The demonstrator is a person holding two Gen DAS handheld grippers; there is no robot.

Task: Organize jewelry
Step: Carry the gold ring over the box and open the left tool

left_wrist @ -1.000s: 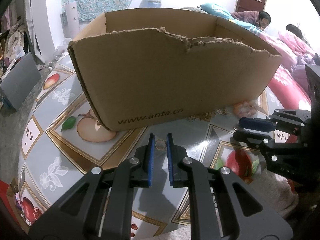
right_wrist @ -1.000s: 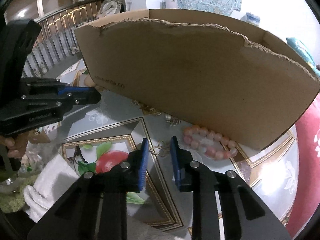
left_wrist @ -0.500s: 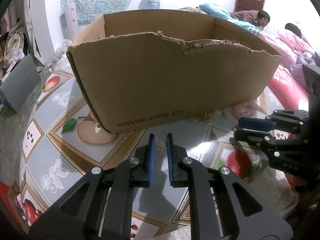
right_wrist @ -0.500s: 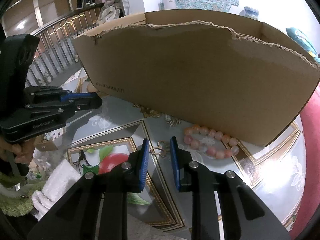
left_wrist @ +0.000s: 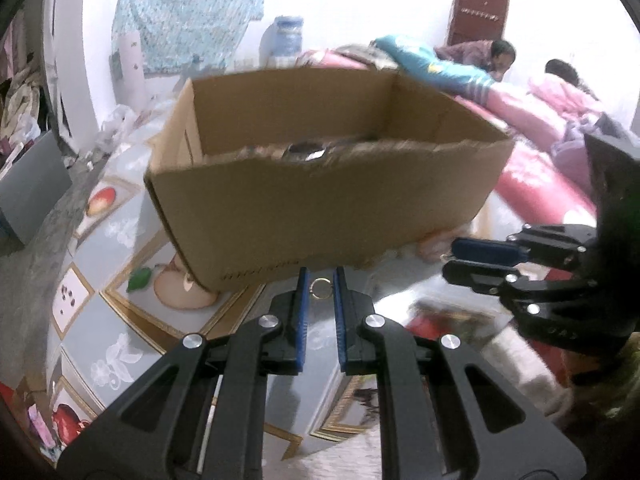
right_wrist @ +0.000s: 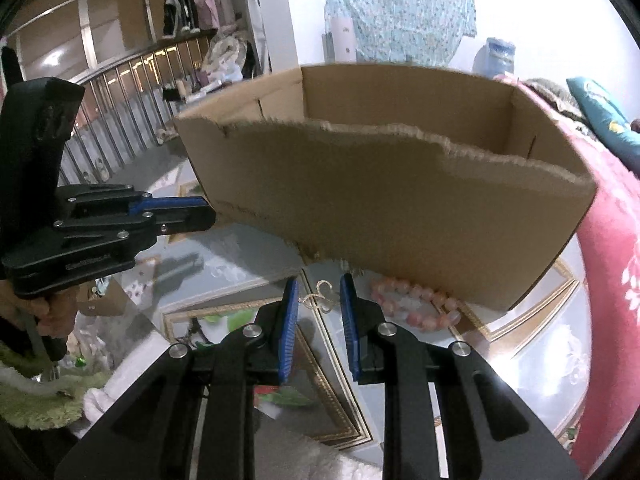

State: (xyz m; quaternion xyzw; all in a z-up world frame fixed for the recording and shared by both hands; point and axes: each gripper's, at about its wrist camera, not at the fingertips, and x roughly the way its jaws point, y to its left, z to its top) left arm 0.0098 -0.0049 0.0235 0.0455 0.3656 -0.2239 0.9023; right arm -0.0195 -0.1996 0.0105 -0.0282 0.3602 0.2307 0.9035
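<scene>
1. Cardboard box (left_wrist: 320, 208) fills the centre of the left wrist view, open top, near wall torn ragged along its upper edge. It stands on the fruit-print tablecloth (left_wrist: 120, 320).
2. Box contents: one dark, shiny object (left_wrist: 306, 151) shows just over the torn edge, centre of frame. Too blurred to identify. The rest of the box floor is hidden by the near wall.
3. Right wrist view: same box (right_wrist: 400, 208) from the other corner, spanning centre to right. Only bare inner walls visible, floor out of sight.
4. Left gripper (left_wrist: 320, 288): jaws narrow, blue pads pinching a small gold ring (left_wrist: 321, 288) right at the tips, lower centre of frame, just below the box's bottom edge in the picture.
5. Right gripper (right_wrist: 320, 296): jaws a bit wider, gripping a gold looped earring (right_wrist: 320, 298) between the pad tips, lower centre, in front of the box's near wall.
6. Pink bead bracelet (right_wrist: 412, 304) lies on the tablecloth against the foot of the box, right of the right gripper's tips and apart from them.
7. Cross-views: right gripper sits at right edge of the left view, left gripper at left edge of the right view, with a hand (right_wrist: 56, 312) on its grip. Both tools are near each other, side by side, short of the box.
</scene>
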